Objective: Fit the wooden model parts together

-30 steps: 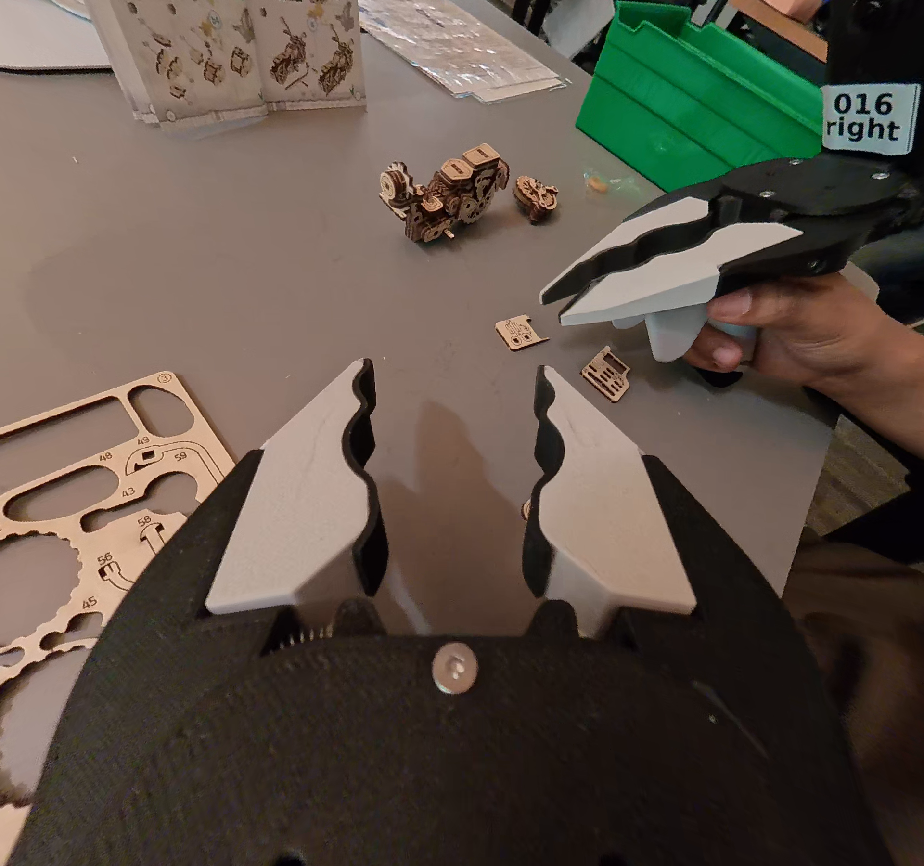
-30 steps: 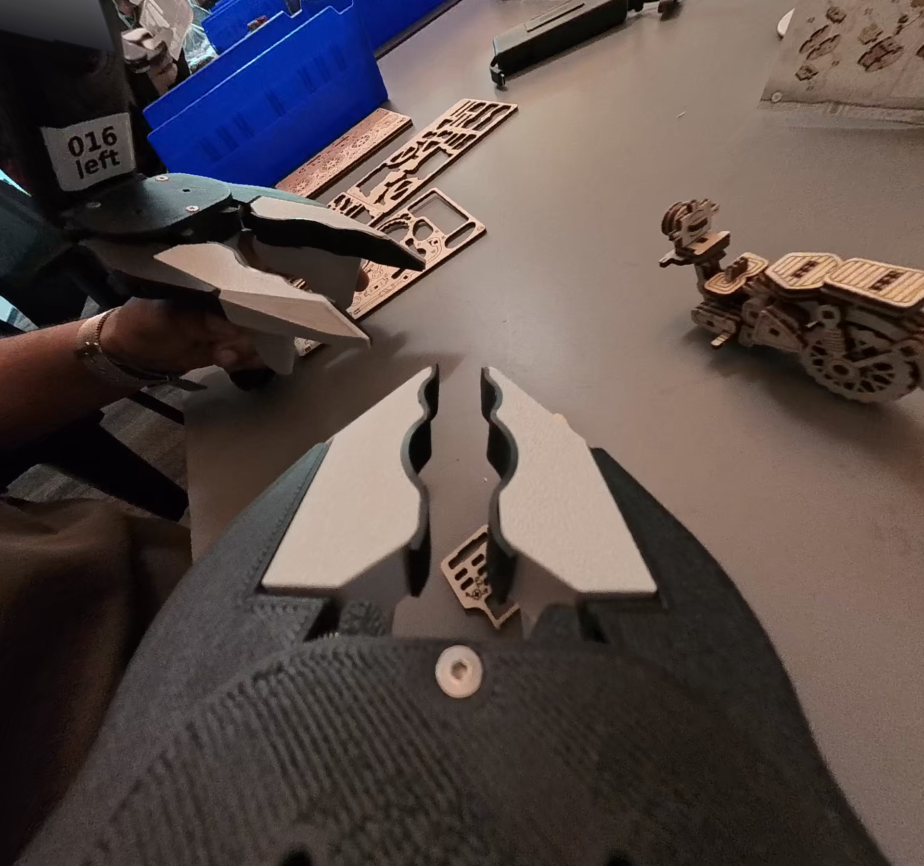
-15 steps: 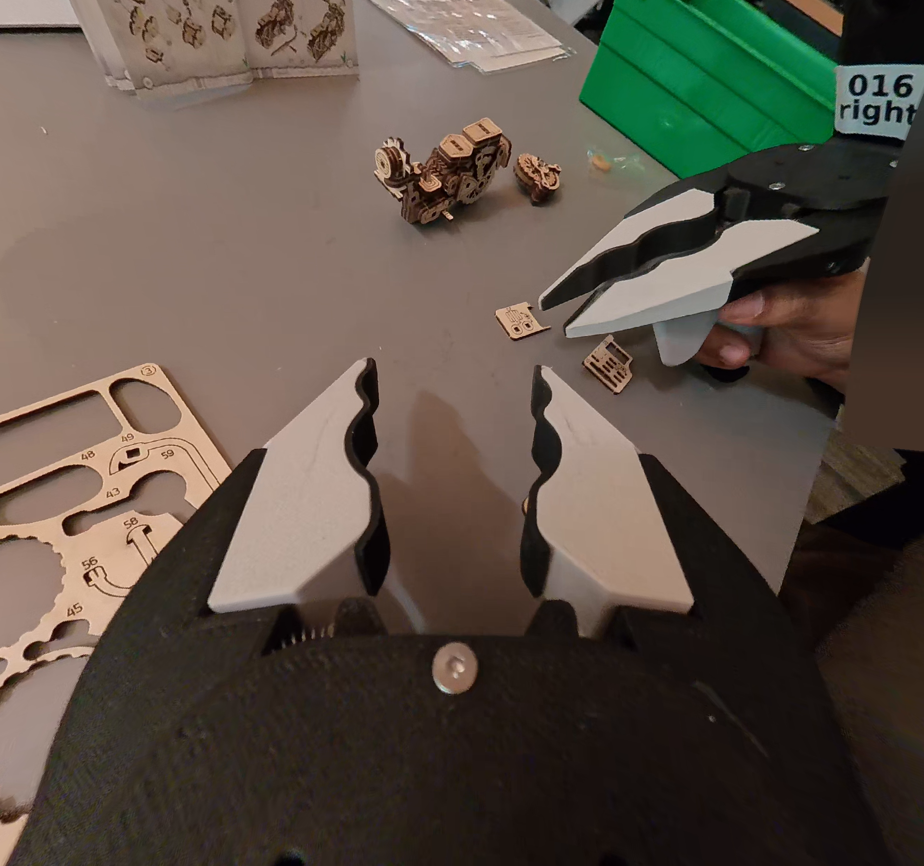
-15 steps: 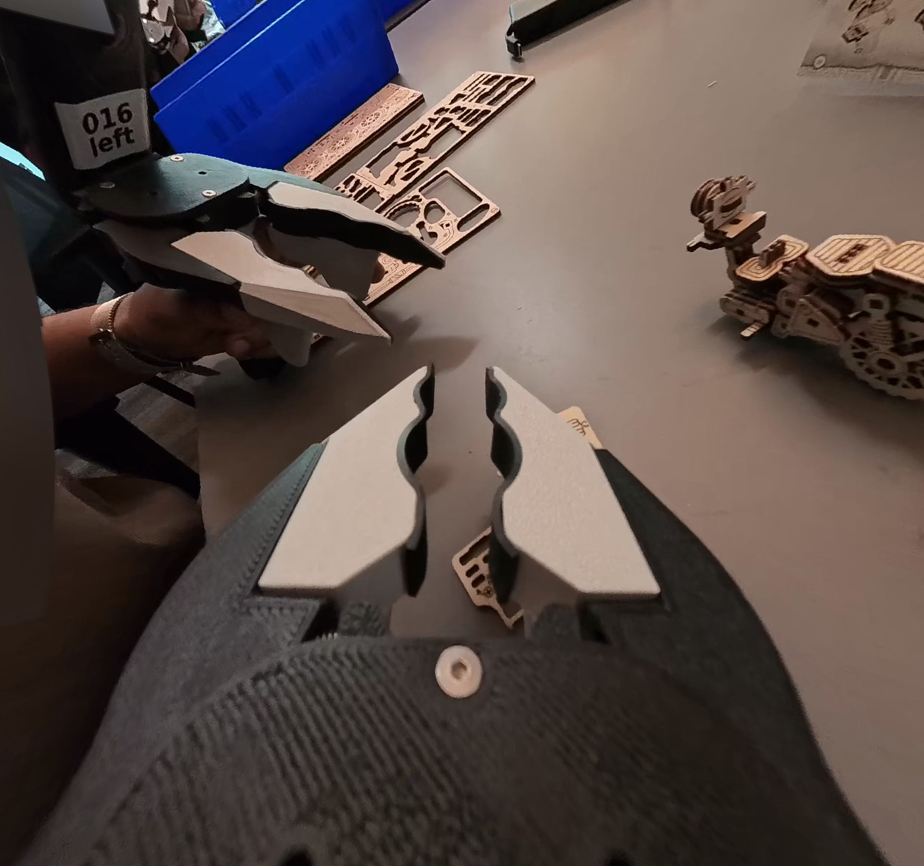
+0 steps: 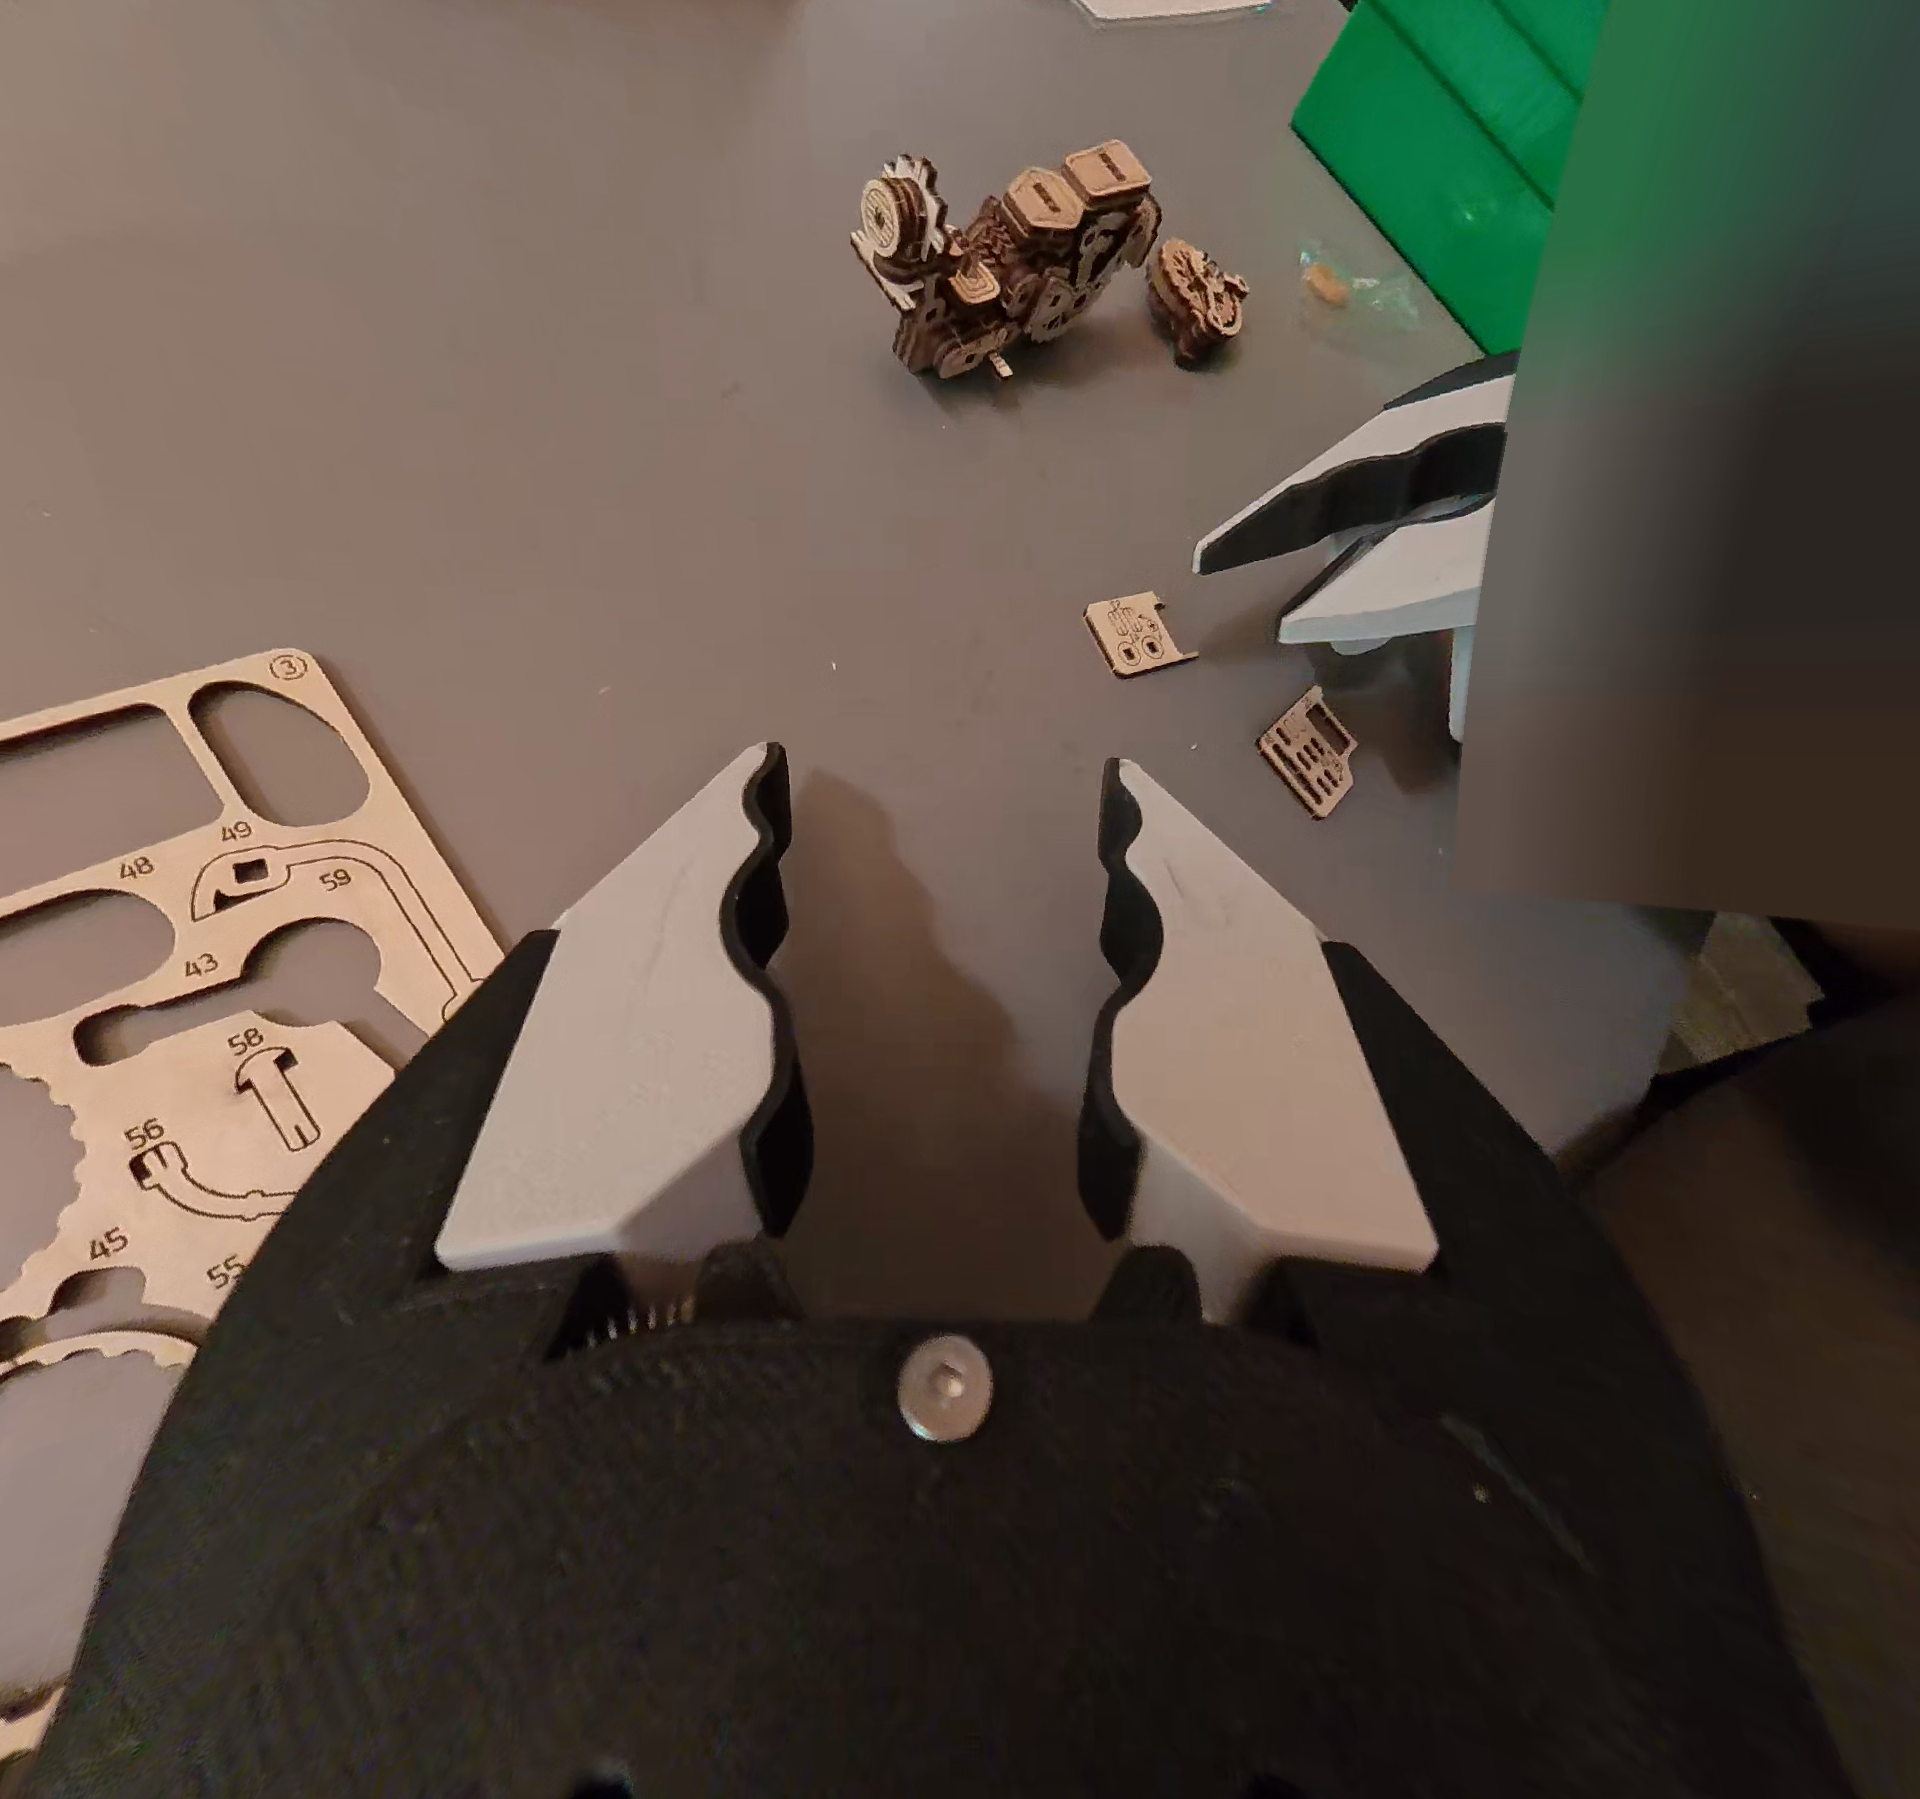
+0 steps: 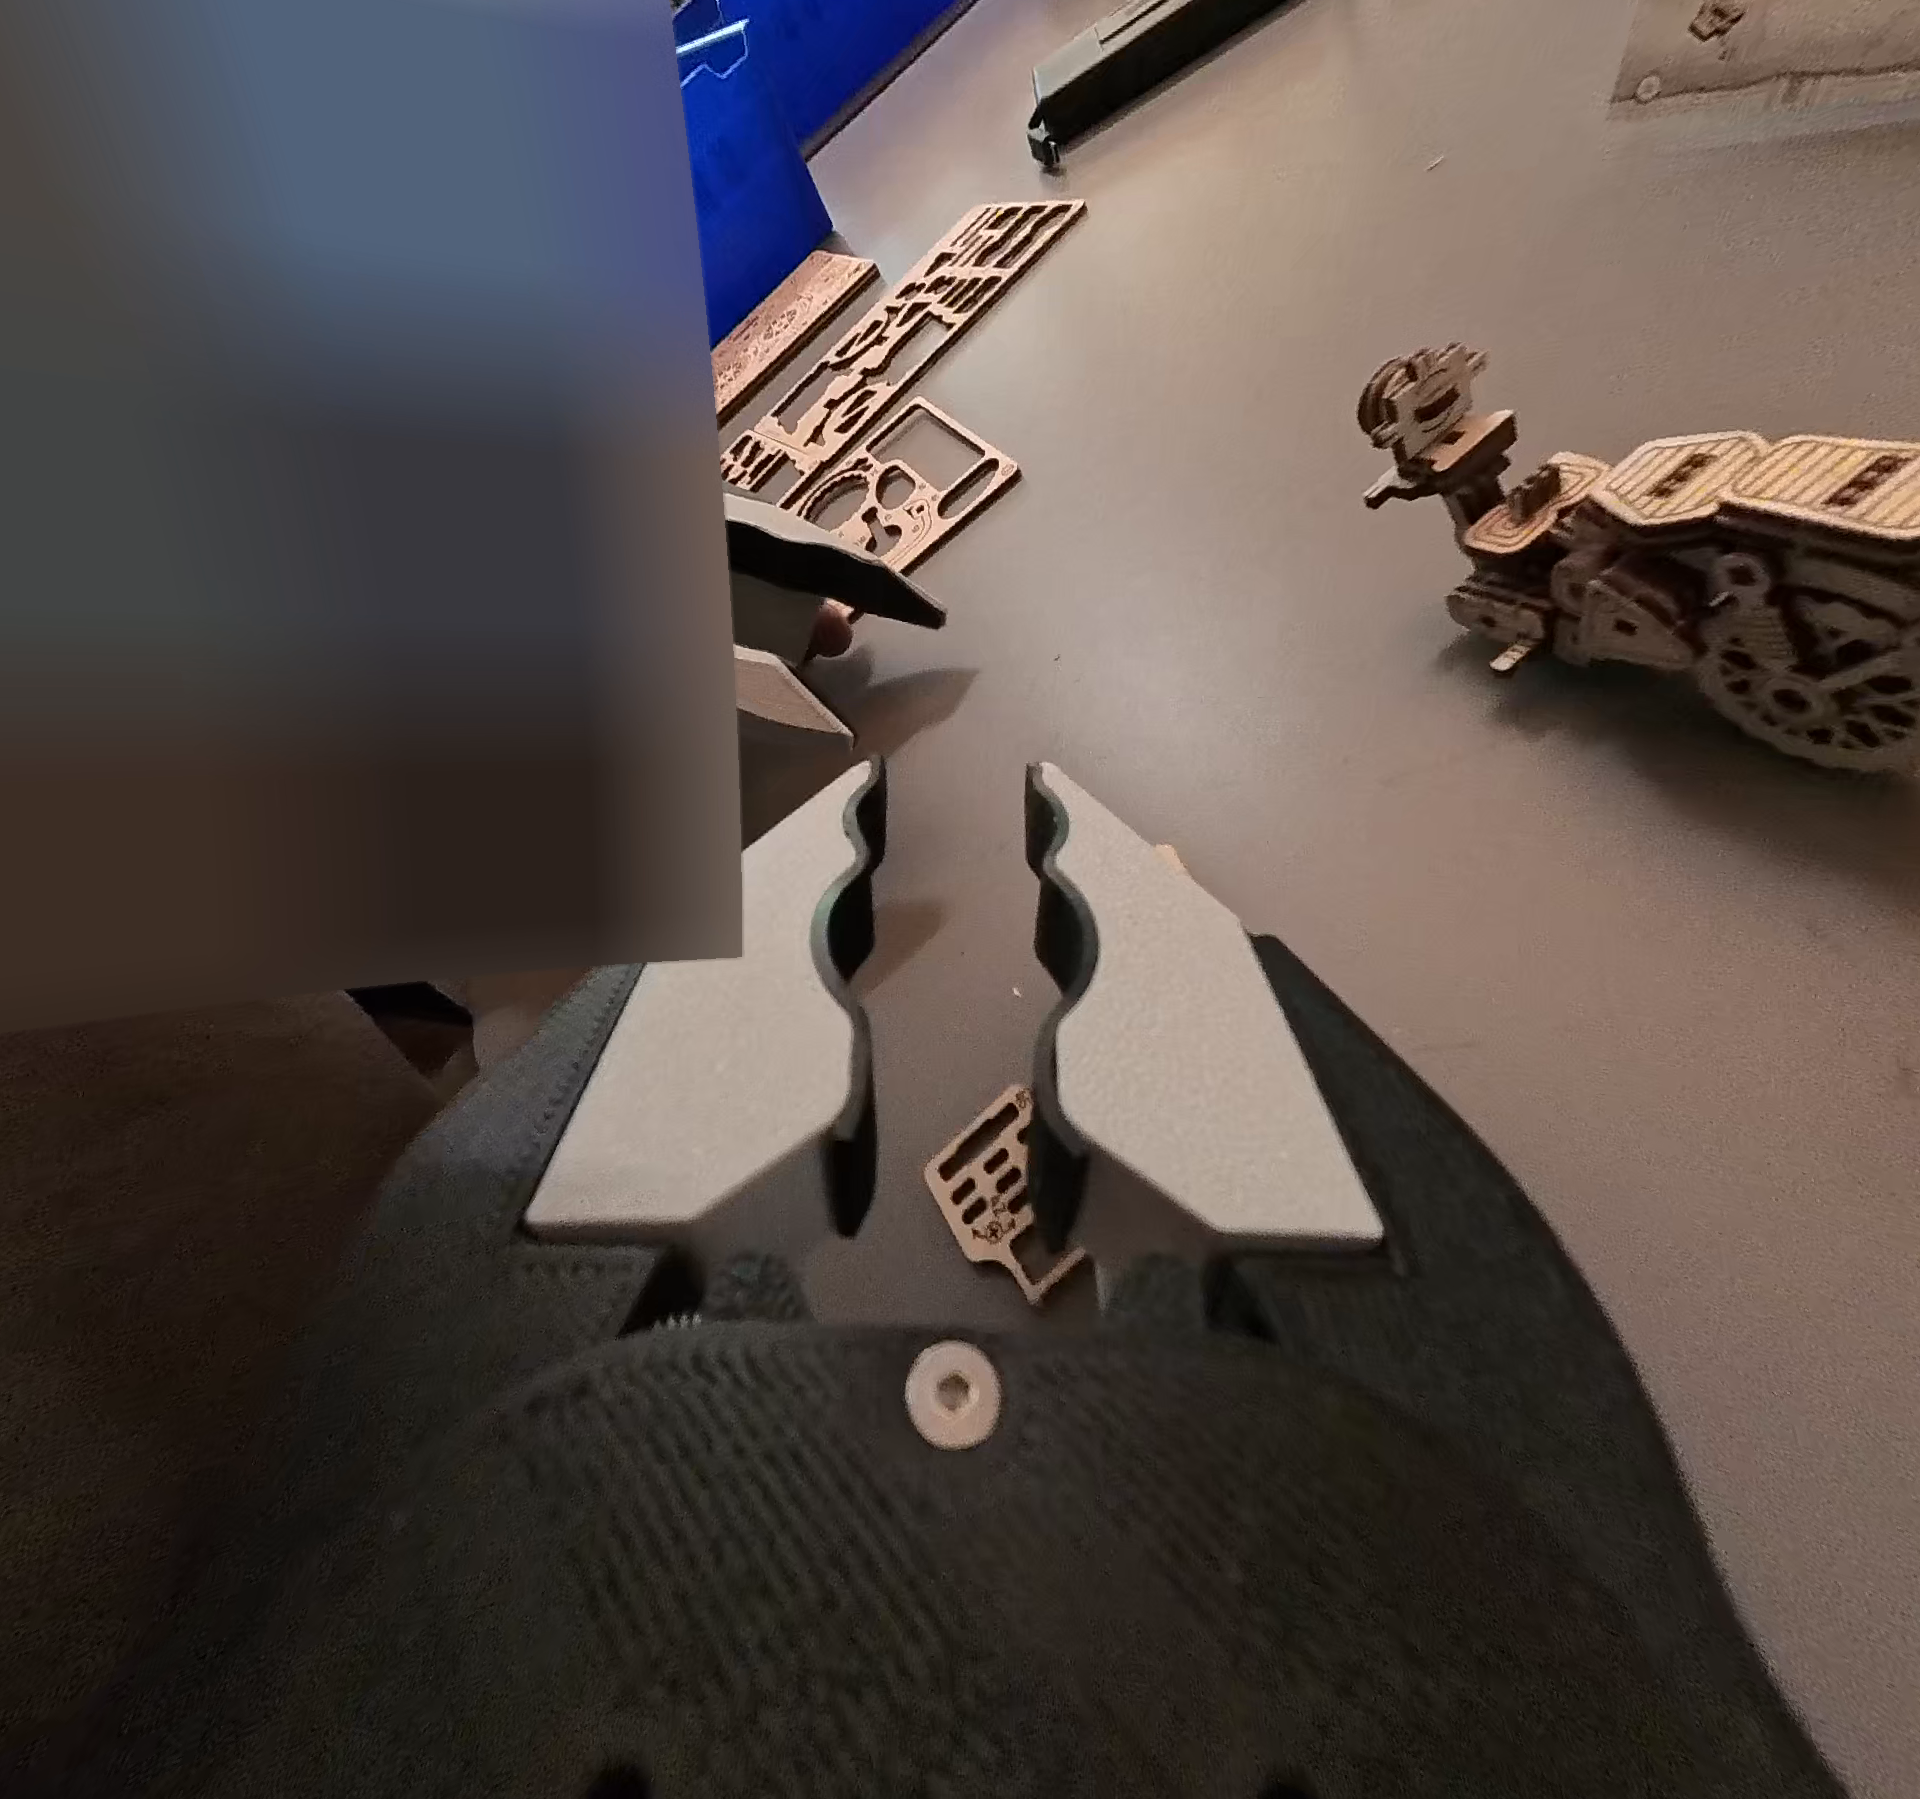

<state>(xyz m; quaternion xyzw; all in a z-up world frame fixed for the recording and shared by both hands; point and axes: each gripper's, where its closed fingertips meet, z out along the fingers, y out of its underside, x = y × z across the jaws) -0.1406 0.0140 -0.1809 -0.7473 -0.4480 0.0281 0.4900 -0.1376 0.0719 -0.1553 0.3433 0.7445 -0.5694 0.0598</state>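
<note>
Left gripper [image 5: 943, 773]: spread wide and empty above the grey table [image 5: 520, 399], with a punched-out wooden sheet [image 5: 156, 970] lying flat by its left finger. Right gripper [image 6: 954, 770]: parted by a narrower gap, holding nothing, hanging over a small slotted wooden piece [image 6: 987, 1190] that lies flat on the table between the finger bases; a second flat wooden piece [image 5: 1138, 634] just beside it. Farther out: the part-built wooden model [image 5: 997, 263] standing upright, a small wooden subassembly [image 5: 1197, 300] close at its right, a green bin [image 5: 1434, 118] beyond.
</note>
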